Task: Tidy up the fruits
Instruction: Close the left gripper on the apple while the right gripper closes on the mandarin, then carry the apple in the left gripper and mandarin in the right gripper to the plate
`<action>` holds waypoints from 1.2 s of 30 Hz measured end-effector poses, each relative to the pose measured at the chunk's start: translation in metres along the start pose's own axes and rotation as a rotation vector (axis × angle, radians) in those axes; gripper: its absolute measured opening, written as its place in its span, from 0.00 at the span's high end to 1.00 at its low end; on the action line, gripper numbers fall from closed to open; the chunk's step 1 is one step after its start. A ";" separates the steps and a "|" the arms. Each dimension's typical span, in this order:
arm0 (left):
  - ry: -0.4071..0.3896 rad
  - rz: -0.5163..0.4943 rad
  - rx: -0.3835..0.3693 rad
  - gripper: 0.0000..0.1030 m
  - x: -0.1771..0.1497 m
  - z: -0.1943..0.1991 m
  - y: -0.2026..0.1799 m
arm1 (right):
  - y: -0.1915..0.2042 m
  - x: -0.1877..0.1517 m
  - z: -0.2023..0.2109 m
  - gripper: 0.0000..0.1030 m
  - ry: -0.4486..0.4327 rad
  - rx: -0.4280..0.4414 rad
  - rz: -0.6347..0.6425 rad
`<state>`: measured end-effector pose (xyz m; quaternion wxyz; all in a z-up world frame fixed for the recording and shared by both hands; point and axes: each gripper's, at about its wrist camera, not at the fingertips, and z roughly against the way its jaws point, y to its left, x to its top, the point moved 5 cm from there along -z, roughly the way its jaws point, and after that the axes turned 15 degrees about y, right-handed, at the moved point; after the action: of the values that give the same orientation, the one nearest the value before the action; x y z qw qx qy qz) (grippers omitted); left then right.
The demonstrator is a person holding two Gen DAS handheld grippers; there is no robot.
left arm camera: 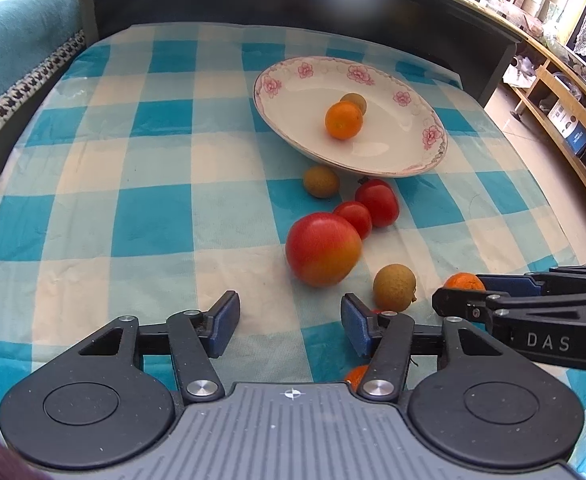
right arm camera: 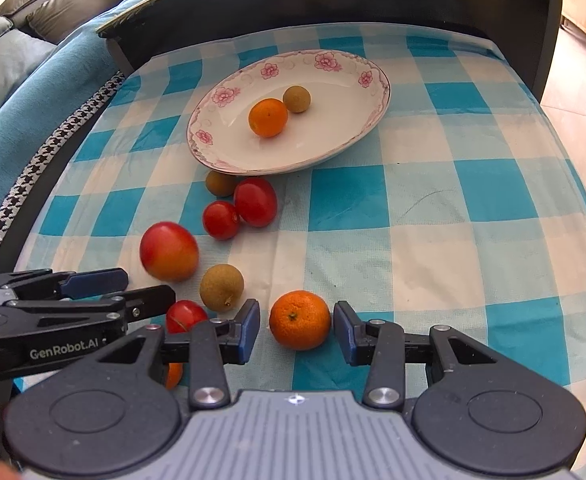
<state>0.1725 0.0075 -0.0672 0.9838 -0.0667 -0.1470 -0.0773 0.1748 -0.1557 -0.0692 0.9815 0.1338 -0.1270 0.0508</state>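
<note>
Both handheld grippers hover low over a blue-checked cloth (right arm camera: 433, 208). The right gripper (right arm camera: 297, 330) stands with jaws apart around a dimpled orange mandarin (right arm camera: 299, 319), pads clear of its skin. The left gripper (left arm camera: 291, 320), at nine o'clock from it, is spread wide over bare cloth. Beyond, at twelve o'clock, a flower-rimmed white plate (right arm camera: 333, 136) holds a second mandarin (right arm camera: 268, 117) and a brownish longan (right arm camera: 296, 99).

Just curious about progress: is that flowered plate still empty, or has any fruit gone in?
Not empty. The plate holds an orange and a small brown fruit; the rest lies on the cloth.
</note>
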 end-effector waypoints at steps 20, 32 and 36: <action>-0.074 -0.093 0.036 0.43 0.026 -0.019 -0.021 | -0.002 -0.004 0.001 0.66 -0.011 -0.007 0.035; -0.040 -0.056 0.016 0.51 0.020 -0.012 -0.017 | -0.002 -0.004 0.002 0.66 -0.009 -0.024 0.041; -0.035 -0.049 0.011 0.51 0.017 -0.008 -0.015 | -0.003 -0.005 0.002 0.66 -0.013 -0.040 0.039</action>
<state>0.1881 -0.0111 -0.0677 0.9792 -0.0592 -0.1664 -0.0996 0.1701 -0.1599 -0.0691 0.9820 0.1120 -0.1368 0.0666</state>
